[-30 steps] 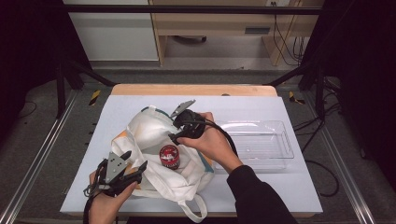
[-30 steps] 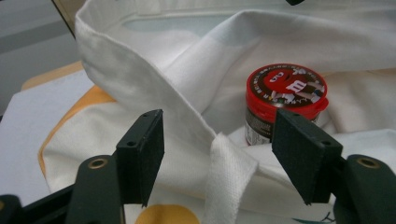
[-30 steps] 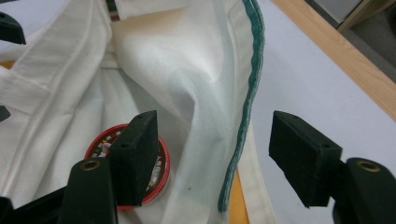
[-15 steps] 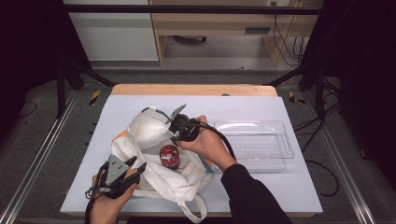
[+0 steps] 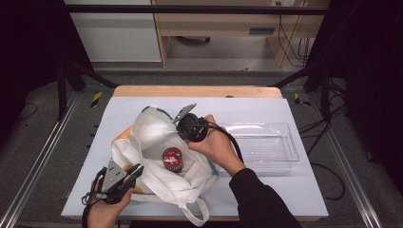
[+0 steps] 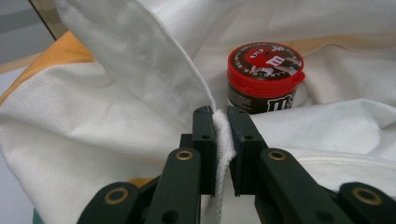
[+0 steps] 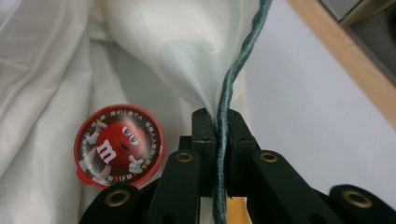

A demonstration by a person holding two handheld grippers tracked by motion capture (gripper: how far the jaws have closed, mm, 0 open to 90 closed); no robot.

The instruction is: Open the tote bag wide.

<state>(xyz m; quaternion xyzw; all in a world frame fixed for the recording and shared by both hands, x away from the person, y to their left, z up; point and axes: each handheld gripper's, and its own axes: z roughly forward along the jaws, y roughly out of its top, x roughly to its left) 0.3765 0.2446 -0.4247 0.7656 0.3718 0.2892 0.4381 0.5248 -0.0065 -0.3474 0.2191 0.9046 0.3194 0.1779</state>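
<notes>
A white cloth tote bag [image 5: 154,137] with orange and teal trim lies open on the table. A red-lidded candy jar [image 5: 172,159] stands upright inside it. My left gripper [image 5: 134,172] is at the bag's near left rim, and its jaws have just been closing onto the white hem [image 6: 223,135], which is pinched between them. My right gripper [image 5: 179,127] holds the far rim, where its jaws have just been closing onto the teal-edged cloth [image 7: 233,74]. The jar [image 6: 265,77] sits just beyond the left gripper [image 6: 222,116] and to the left of the right gripper [image 7: 219,116], lid [image 7: 120,144] up.
A clear plastic tray [image 5: 285,156] lies to the right of the bag, behind my right forearm. A bag strap [image 5: 202,218] loops toward the table's front edge. A wooden strip [image 5: 197,91] borders the far side of the pale mat.
Both grippers' jaws have closed from wide apart onto the bag's rim, left on the near hem, right on the far teal edge. The hands have hardly moved.
</notes>
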